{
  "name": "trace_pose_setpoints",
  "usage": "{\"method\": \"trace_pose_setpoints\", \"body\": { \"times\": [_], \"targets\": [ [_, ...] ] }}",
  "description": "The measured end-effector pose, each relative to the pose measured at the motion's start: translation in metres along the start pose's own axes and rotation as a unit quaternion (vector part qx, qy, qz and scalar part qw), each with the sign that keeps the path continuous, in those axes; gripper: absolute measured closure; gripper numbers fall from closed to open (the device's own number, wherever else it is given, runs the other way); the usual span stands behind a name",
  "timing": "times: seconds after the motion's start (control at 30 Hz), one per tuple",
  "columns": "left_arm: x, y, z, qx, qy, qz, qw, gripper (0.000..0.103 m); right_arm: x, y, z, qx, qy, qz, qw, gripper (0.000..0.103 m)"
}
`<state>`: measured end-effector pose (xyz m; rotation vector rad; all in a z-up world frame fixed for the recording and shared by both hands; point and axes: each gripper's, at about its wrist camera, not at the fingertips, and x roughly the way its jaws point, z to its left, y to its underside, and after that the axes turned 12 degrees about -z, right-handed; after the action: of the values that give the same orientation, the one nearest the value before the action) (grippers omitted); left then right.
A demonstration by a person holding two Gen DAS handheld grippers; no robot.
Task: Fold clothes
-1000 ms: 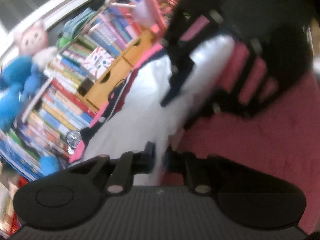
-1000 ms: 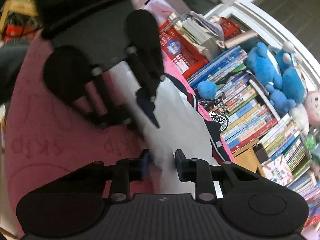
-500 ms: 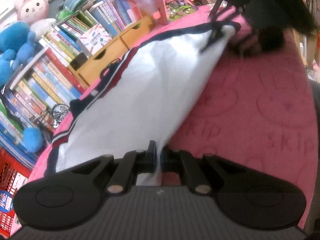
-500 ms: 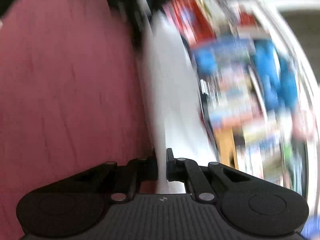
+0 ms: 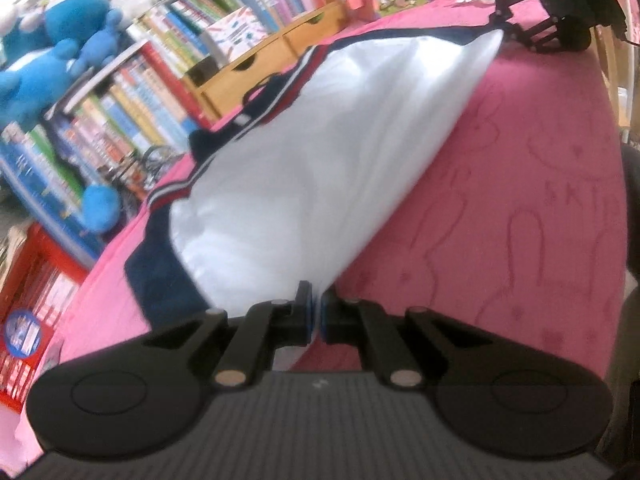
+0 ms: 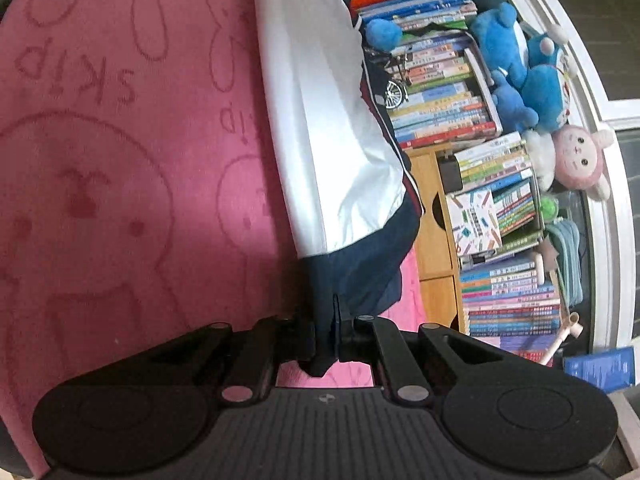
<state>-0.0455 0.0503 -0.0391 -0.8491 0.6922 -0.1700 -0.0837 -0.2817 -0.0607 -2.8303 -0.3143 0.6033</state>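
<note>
- left gripper (image 5: 316, 314): jaws pressed together, pinching white edge of the garment (image 5: 328, 152)
- right gripper (image 6: 332, 334): jaws pressed together, pinching navy edge of same garment (image 6: 320, 100); it also shows far off in left wrist view, at the garment's other end
- garment: white with navy and red-striped trim, stretched between both grippers, lying along far side of pink blanket (image 5: 500, 200)
- blanket: bunny outlines and "skip" lettering, covers surface
- beyond blanket edge: wooden drawer unit (image 5: 256, 68), rows of books (image 6: 444, 100)
- farthest: blue plush toys (image 6: 516, 64), pink plush (image 6: 576, 160), against window frame (image 6: 600, 92)
</note>
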Motion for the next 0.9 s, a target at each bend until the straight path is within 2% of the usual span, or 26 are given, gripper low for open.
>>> {"method": "trace_pose_setpoints", "body": {
  "times": [0.27,0.33,0.4,0.5,0.57,0.63,0.7,0.73,0.77,0.8,0.83,0.87,0.9],
  "targets": [
    [-0.030,0.022,0.008,-0.017,-0.034,0.026,0.9989,0.097,-0.011,0.007,0.000,0.008,-0.006,0.012,1.000,0.092],
    [-0.037,0.030,0.011,-0.026,-0.061,0.042,0.9969,0.098,-0.018,0.013,-0.001,0.021,-0.009,0.024,0.999,0.093],
    [-0.048,0.039,0.019,-0.064,-0.087,0.058,0.9925,0.098,-0.024,0.026,-0.003,0.042,-0.002,0.049,0.998,0.095],
    [-0.061,0.045,0.032,-0.123,-0.117,0.076,0.9825,0.097,-0.034,0.041,-0.011,0.112,0.018,0.083,0.990,0.095],
    [-0.069,0.040,0.041,-0.158,-0.129,0.070,0.9765,0.097,-0.040,0.040,-0.022,0.187,0.038,0.082,0.978,0.090],
    [-0.073,0.025,0.049,-0.189,-0.128,0.038,0.9728,0.096,-0.045,0.035,-0.033,0.261,0.059,0.075,0.961,0.088],
    [-0.071,0.003,0.055,-0.224,-0.110,0.000,0.9685,0.095,-0.046,0.022,-0.045,0.344,0.069,0.053,0.935,0.082],
    [-0.067,-0.009,0.058,-0.242,-0.095,-0.018,0.9655,0.095,-0.046,0.012,-0.050,0.388,0.065,0.033,0.919,0.076],
    [-0.060,-0.022,0.060,-0.260,-0.074,-0.033,0.9621,0.095,-0.045,0.002,-0.055,0.432,0.061,0.013,0.900,0.075],
    [-0.051,-0.036,0.059,-0.275,-0.051,-0.044,0.9590,0.095,-0.044,-0.009,-0.058,0.478,0.051,-0.008,0.877,0.074],
    [-0.038,-0.054,0.054,-0.284,-0.026,-0.050,0.9571,0.094,-0.042,-0.022,-0.057,0.528,0.025,-0.031,0.848,0.073],
    [-0.027,-0.068,0.047,-0.282,-0.012,-0.048,0.9580,0.093,-0.039,-0.034,-0.053,0.559,0.006,-0.049,0.828,0.073],
    [-0.016,-0.081,0.039,-0.278,0.000,-0.045,0.9594,0.093,-0.034,-0.046,-0.047,0.574,-0.002,-0.059,0.817,0.073]
  ]
}}
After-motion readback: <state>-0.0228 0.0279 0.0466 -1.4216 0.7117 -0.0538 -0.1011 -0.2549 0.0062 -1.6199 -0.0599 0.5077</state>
